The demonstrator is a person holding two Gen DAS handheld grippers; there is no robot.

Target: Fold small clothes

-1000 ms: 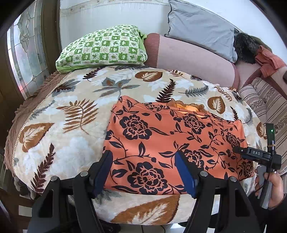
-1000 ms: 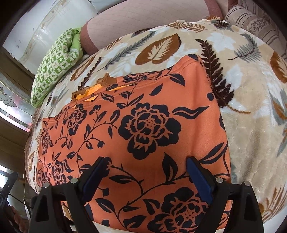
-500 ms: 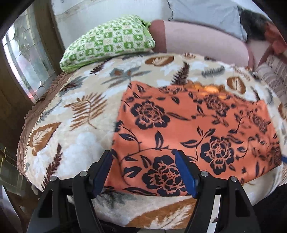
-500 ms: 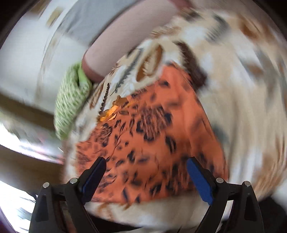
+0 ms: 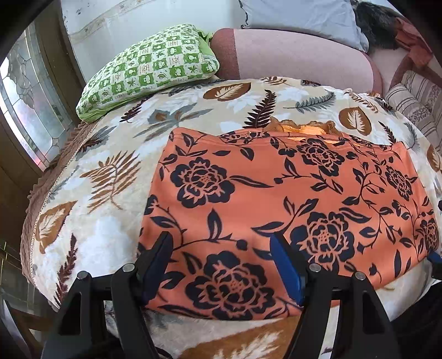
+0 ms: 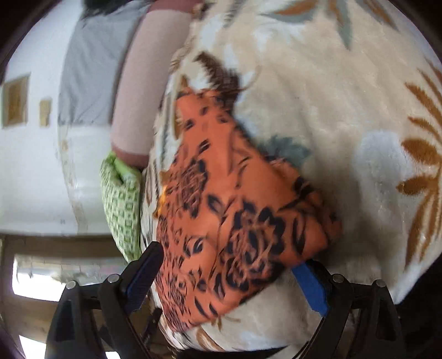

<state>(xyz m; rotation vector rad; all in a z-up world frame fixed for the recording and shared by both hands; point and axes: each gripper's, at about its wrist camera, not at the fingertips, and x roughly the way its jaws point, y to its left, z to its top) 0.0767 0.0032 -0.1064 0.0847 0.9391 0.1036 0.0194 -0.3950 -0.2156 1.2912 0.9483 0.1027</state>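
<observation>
Bed: your work surface is a bed under a cream blanket printed with brown and grey leaves.
Background: beyond your left tool, a green checked pillow sits far left, with a pink bolster and a grey pillow behind it.
Garment: the orange floral cloth lies flat on the blanket straight ahead of your left tool, its near hem between the fingers; a ruffled orange edge peeks out at its far side.
Left tool: your left tool is spread wide above the near hem, gripping nothing.
Right tool: your right tool is also wide, with the cloth's corner lying between its fingers; this view is blurred, so you cannot tell whether they touch the fabric.
</observation>
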